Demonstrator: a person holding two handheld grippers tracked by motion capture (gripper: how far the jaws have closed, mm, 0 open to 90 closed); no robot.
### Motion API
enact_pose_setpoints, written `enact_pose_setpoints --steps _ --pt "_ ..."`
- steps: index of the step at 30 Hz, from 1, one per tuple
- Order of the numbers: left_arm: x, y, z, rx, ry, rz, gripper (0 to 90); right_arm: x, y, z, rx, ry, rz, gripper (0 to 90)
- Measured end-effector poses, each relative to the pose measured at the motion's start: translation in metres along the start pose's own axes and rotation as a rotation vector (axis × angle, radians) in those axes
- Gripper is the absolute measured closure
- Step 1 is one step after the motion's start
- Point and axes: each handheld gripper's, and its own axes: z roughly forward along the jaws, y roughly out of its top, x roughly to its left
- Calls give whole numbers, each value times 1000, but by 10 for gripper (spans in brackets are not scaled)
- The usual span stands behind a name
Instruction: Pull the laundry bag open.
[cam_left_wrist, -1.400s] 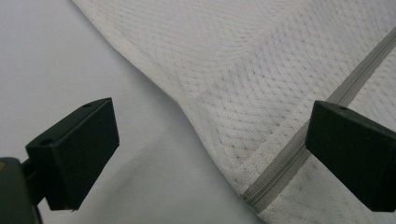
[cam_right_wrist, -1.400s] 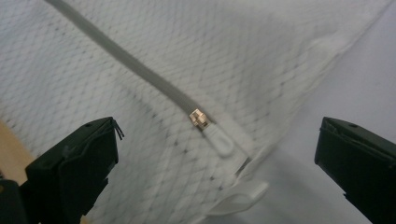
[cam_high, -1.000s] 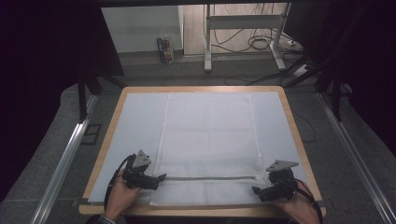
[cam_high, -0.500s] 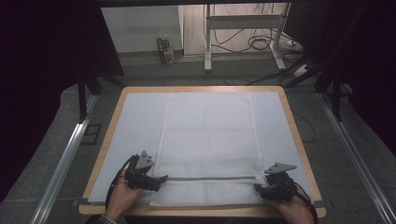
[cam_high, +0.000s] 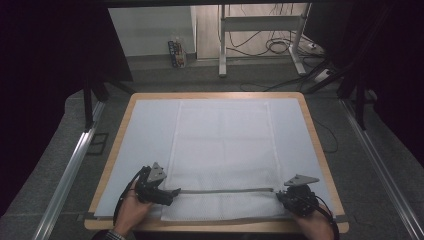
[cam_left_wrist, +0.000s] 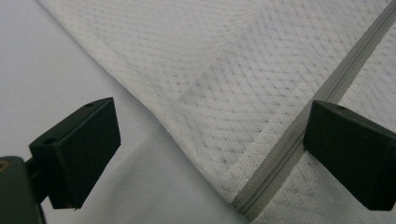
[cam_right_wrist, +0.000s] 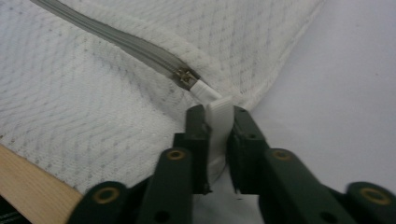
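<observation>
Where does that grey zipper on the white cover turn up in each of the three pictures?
High view: grey zipper runs level between the left gripper and right gripper.
Left gripper view: diagonal, top right to bottom middle.
Right gripper view: top left down to centre.
Shared landmark: white cover.

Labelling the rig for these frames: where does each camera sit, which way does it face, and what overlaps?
High view: fixed above the person's side, looking forward and down on the table; both hands, left tongs and right tongs show.
Left gripper view: rides the left tongs, looking along open jaws at the white cover and its zipper.
Right gripper view: rides the right tongs, jaws just closed, pinching the white pull tab.
Shared: all show the white cover and zipper.
</observation>
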Motion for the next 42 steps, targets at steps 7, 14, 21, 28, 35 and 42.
enact_pose_setpoints --steps 7,14,21,28,35,42 --pt "0 2 -2 -5 -3 -29 46 -2 0 -2 -12 24 -40 847" --pt "-2 8 -2 -5 -39 -58 54 -1 1 -13 -103 14 -85 846" --pt "-16 21 3 5 -88 -22 42 -2 2 -24 -177 31 -98 846" --pt "-31 50 11 -34 -166 -17 35 -1 2 -32 -227 59 -133 846" --pt "-50 92 33 -53 -226 40 65 -2 2 -36 -262 73 -130 846" --pt "-74 137 58 -79 -274 111 67 -3 3 -36 -264 89 -125 848"
